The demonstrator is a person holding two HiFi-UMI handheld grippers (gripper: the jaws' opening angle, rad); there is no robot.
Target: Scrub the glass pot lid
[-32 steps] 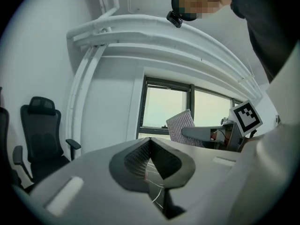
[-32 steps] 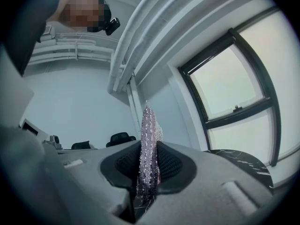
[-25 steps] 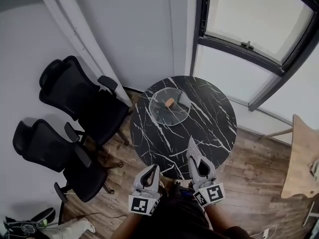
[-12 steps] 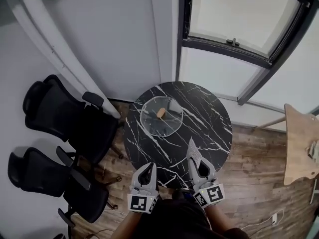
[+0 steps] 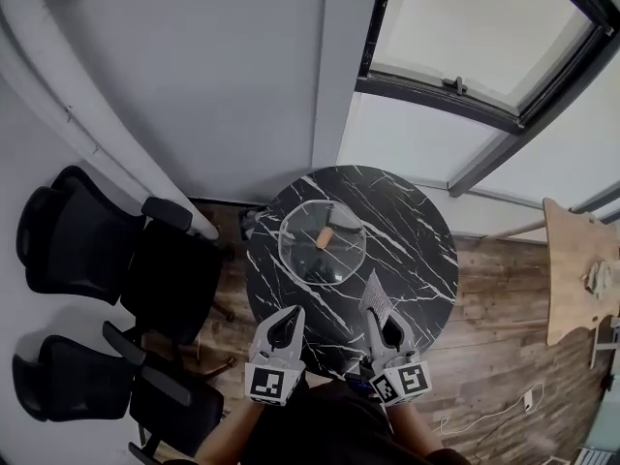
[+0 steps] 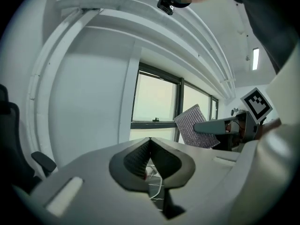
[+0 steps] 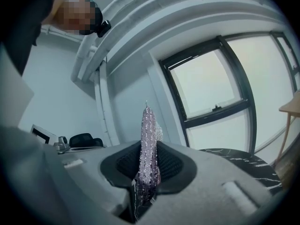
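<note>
A grey wall and a dark-framed window [image 5: 484,37] rise far ahead of both grippers. Two black office chairs [image 5: 77,250] stand to the left of the left gripper, and a pale wooden table [image 5: 572,269] sits well to the right of the right gripper. A round black marble tabletop [image 5: 407,250] lies just ahead of them. On it the glass pot lid [image 5: 323,242] lies flat, ahead of and between the grippers, with nothing in the way.

The left gripper [image 5: 288,324] is closed and empty. The right gripper [image 5: 373,313] is clamped on a silvery scouring cloth [image 5: 372,291].

Since a second ago the head view has swung; the lid and grippers have kept their places.
</note>
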